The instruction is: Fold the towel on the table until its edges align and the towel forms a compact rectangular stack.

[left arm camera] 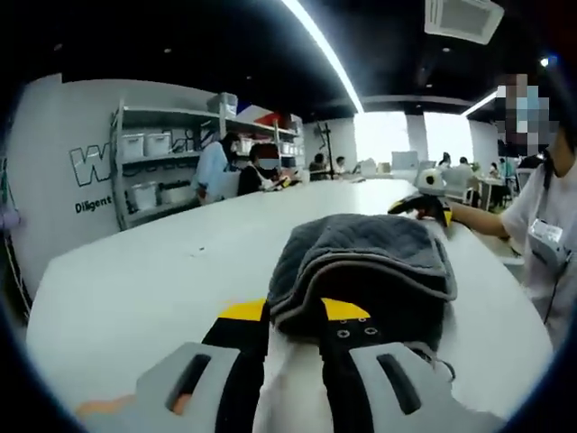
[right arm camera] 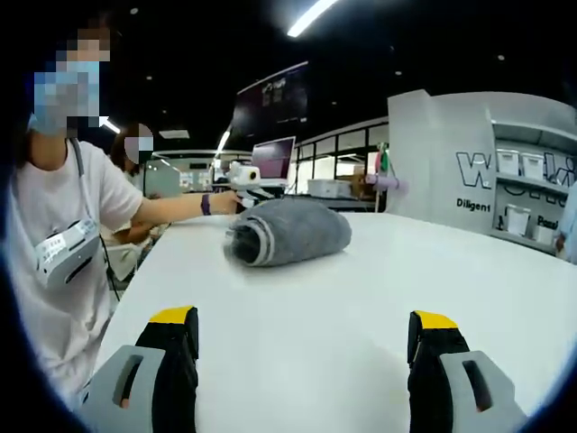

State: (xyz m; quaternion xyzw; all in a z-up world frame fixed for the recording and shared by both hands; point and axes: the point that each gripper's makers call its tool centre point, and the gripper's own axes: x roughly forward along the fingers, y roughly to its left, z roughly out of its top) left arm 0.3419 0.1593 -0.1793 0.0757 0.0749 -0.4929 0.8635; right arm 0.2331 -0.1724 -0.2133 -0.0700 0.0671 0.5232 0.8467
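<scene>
One grey towel [right arm camera: 288, 231] lies bunched in a thick folded roll on the white table [right arm camera: 361, 307]. In the right gripper view its long axis runs across the picture, with the layered, open end turned toward the left and the rounded end toward the right. In the left gripper view the towel [left arm camera: 361, 266] sits just past the fingertips, its layered fold edges facing the camera.

The left gripper [left arm camera: 293, 327] has its yellow-tipped fingers [left arm camera: 242, 311] drawn close together, and the towel's near edge drapes over and between the tips; whether they actually pinch the cloth cannot be told. The right gripper [right arm camera: 304, 327] holds its fingers [right arm camera: 171, 317] wide apart, empty, low over bare table and well short of the towel.

A person in a white shirt [right arm camera: 63, 225] stands at the table's edge, one arm stretched toward the towel's far side. The left gripper view takes in shelving with storage boxes [left arm camera: 158, 171] against a lettered wall and seated people [left arm camera: 261, 167] beyond the table. The right gripper view adds a monitor [right arm camera: 272, 158] behind the towel.
</scene>
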